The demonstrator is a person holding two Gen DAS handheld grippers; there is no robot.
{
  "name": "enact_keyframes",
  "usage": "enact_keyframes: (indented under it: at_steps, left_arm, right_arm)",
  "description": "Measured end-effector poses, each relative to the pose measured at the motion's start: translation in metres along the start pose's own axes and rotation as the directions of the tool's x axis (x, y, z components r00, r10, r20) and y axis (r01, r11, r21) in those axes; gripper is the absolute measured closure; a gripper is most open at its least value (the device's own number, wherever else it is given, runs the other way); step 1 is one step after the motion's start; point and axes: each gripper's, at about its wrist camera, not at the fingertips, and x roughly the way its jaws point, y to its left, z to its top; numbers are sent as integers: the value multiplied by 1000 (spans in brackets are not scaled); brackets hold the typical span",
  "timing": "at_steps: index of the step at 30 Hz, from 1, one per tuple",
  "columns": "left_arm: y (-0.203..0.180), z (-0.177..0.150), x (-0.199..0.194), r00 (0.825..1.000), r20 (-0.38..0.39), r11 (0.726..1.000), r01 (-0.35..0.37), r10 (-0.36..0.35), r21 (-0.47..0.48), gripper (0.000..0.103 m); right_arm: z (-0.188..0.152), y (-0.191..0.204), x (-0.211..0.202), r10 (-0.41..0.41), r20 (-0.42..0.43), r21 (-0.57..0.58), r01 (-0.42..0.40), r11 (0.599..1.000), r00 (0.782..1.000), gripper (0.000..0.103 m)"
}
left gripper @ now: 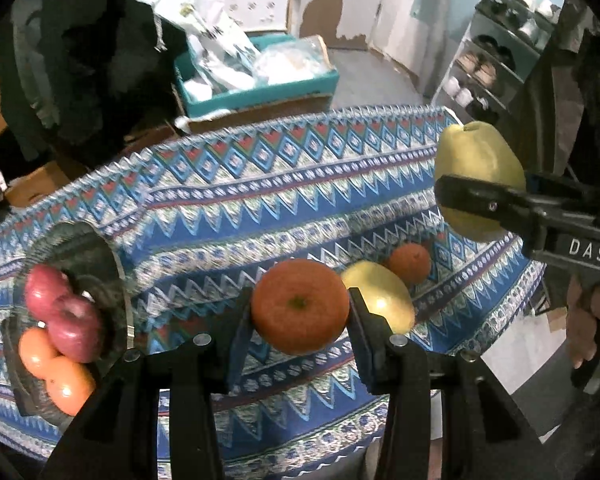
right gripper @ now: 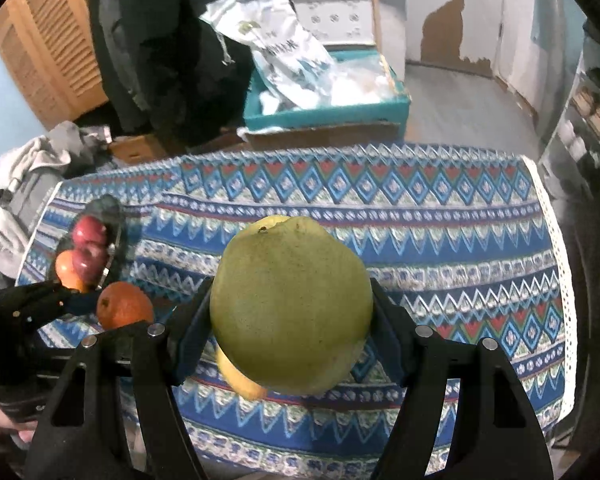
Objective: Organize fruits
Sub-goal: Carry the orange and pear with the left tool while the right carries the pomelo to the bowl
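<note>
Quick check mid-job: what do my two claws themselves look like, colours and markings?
Both are black plastic. The left claw has blue finger pads and silver pivot screws. The right claw looks the same; its body, seen from the left wrist view, carries a white "DAS" label.

Both grippers are raised above the table, the left gripper (left gripper: 300,312) clamping an orange (left gripper: 300,306), the right gripper (right gripper: 292,312) a pear (right gripper: 292,304).

We see an orange (left gripper: 300,306) clamped above the cloth and a large green pear (right gripper: 292,306) likewise held aloft. A yellow pear (left gripper: 380,296) and small orange (left gripper: 410,263) lie on the cloth; the dark bowl (left gripper: 112,256) (far left) holds two red apples (left gripper: 74,326) and two oranges (left gripper: 56,372).
</note>
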Motion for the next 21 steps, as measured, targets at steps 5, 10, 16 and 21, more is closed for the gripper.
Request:
enact_keyframes:
  at_steps: [5,10,16,21]
  left_arm:
    - [15,8,-19,999,39,999,-2,3,-34,58]
    - [32,13,-38,996,87,998,-28,33,-59,58]
    - [57,14,-51,993,111,993,-34,47,-113,58]
    - [77,12,-57,990,125,988,-46,65,-146,58]
  right_arm:
    - [12,20,-1,30,20,-35,-29,999,999,31]
    - [24,38,-1,56,33,-66,-54,996,998,31]
    - [38,64,3,95,41,-99,-90,991,995,31]
    - [47,91,13,115,33,-138,-109,984,993,31]
